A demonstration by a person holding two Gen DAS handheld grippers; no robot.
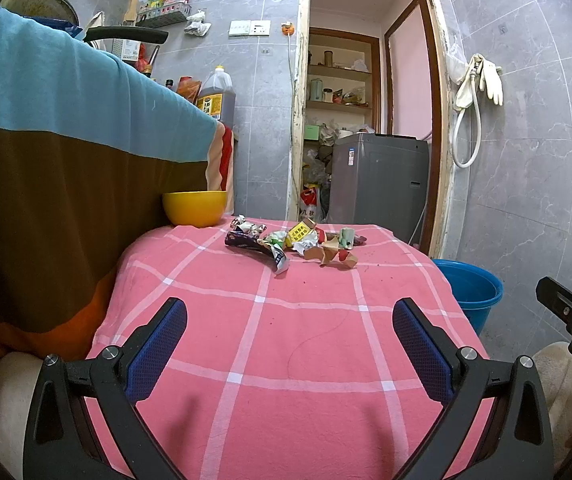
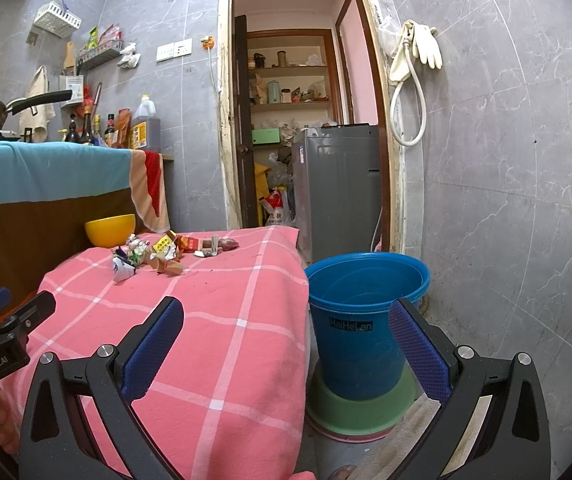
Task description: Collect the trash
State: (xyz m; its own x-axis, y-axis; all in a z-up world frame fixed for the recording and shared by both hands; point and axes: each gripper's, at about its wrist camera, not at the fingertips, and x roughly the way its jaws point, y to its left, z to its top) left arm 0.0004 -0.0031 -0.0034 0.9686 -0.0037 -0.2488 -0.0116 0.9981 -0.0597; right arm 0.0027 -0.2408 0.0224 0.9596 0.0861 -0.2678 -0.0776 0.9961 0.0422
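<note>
The left gripper [image 1: 289, 344], black-framed with blue textured pads, hangs over the near part of a pink cloth with white check lines [image 1: 270, 360], its jaws spread wide and holding nothing. Straight ahead of it, well apart and near the far edge of the cloth, lies a heap of crumpled wrappers and torn paper scraps [image 1: 293, 244]. The heap is stretched crosswise to the gripper's line of sight, its long axis running left to right. At the heap's left end a dark, flattened foil wrapper [image 1: 256, 248] lies slantwise, its silvery end pointing back toward the gripper and a little right. A yellow paper with dark print [image 1: 301, 233] sits up in the middle of the heap. Ahead and left of the gripper, beyond the heap's left end, a round yellow plastic bowl [image 1: 194, 208] stands upright on the cloth's far corner, just beside the wrappers.

The right gripper [image 2: 286, 348], of the same build, is also spread wide and empty. It is held at the cloth's right edge, its left pad over the cloth and its right pad in front of a round blue plastic bucket [image 2: 365, 320]. The bucket stands upright, mouth up, on a green plastic base [image 2: 361, 408] on the floor, just beside the cloth-covered surface. From this gripper the heap lies ahead and to the left.
</note>
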